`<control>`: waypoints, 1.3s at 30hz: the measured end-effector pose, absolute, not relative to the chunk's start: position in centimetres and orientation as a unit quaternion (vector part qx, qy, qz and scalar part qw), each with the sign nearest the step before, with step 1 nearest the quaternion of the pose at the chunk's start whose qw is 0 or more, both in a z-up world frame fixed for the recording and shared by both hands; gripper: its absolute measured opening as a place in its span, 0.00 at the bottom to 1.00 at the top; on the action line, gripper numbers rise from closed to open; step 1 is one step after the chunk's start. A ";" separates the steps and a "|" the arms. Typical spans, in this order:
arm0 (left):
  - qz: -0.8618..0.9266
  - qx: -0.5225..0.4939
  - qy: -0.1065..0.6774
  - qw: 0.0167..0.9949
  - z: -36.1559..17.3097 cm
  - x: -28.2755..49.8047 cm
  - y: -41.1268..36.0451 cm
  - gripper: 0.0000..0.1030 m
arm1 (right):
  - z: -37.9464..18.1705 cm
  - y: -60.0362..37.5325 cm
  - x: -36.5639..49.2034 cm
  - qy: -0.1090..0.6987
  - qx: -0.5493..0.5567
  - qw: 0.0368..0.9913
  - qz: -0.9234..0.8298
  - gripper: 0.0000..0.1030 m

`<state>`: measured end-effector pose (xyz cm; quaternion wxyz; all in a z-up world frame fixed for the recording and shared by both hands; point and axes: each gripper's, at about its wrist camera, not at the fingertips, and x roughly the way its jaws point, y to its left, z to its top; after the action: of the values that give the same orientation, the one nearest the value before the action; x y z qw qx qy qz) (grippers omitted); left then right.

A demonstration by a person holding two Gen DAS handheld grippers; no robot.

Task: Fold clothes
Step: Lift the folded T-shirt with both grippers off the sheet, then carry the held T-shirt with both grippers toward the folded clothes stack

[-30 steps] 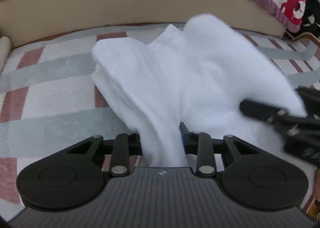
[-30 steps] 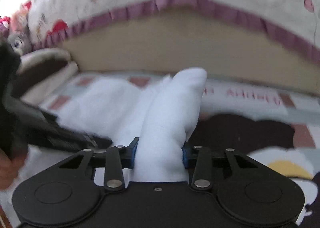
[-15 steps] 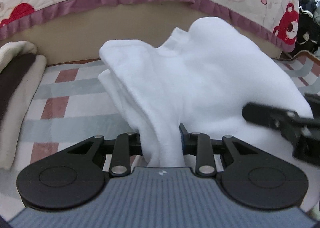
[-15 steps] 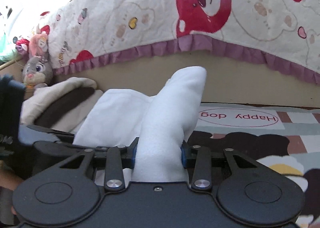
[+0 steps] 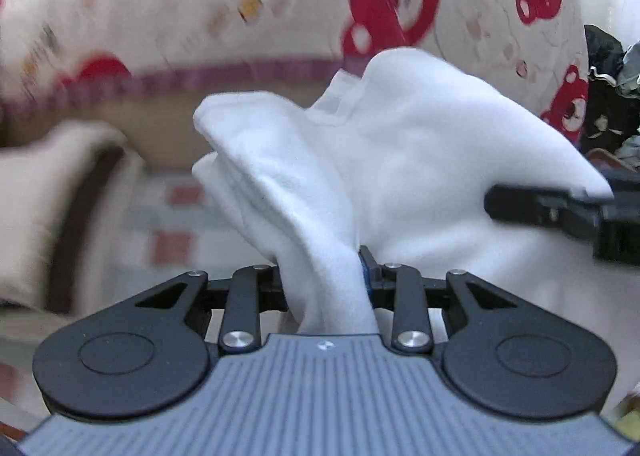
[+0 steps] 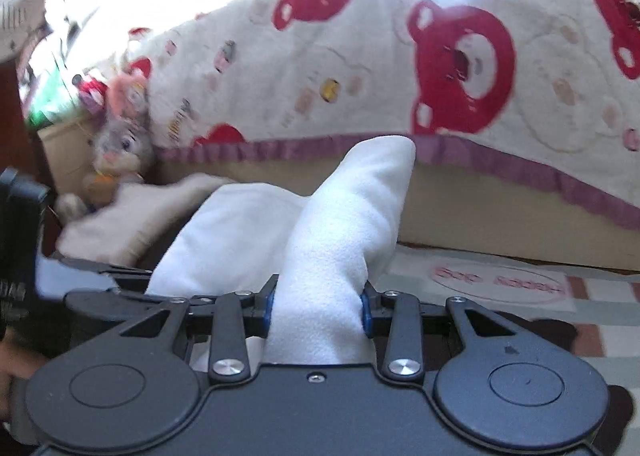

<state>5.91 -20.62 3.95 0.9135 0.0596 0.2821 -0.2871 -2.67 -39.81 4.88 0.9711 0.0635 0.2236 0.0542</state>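
Gripping a soft white fleece garment [image 5: 420, 160] at two points, you hold it lifted in front of a bed draped with a cream quilt printed with red bears and edged in purple frill [image 6: 440, 68].

Your left black two-finger gripper [image 5: 324, 280] is clamped narrowly on a bunched fold of the fleece, which rises from the jaws and spreads to the right. Only this view shows the fabric's full spread, reaching across to your right black two-finger gripper [image 5: 520, 204], whose finger enters from the right edge. A dark heap of clothing [image 5: 608, 96] at far right is cut off.

From the right wrist, that gripper [image 6: 316, 308] pinches a thicker roll of fleece between blue-padded jaws set moderately apart. Only here do you see a grey stuffed rabbit toy [image 6: 120, 148] at left, a bright window behind the quilt, and a pink oval label on the mat, blurred beyond reading.

Both views carry motion blur. A folded cream-and-brown blanket [image 5: 60, 208] lies to the left on a checked mat of red, grey and white squares [image 5: 176, 240]. The garment's lower part is hidden behind the gripper bodies.
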 end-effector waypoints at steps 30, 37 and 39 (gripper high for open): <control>-0.160 0.129 0.298 0.932 13.1 30.3 4.4 0.33 | 8.2 -16.8 22.1 0.187 0.220 0.933 0.216 0.41; -0.061 0.154 0.378 0.911 4.5 37.5 5.8 0.46 | 0.5 -16.5 29.2 0.353 0.265 0.867 0.231 0.56; -0.039 0.138 0.390 0.910 1.9 36.9 7.6 0.46 | -1.4 -16.8 27.9 0.363 0.244 0.857 0.271 0.56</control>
<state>36.86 7.55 1.93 0.9098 0.1380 0.3896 -0.0388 27.92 -16.82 -1.38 0.8575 0.2436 0.3632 0.2711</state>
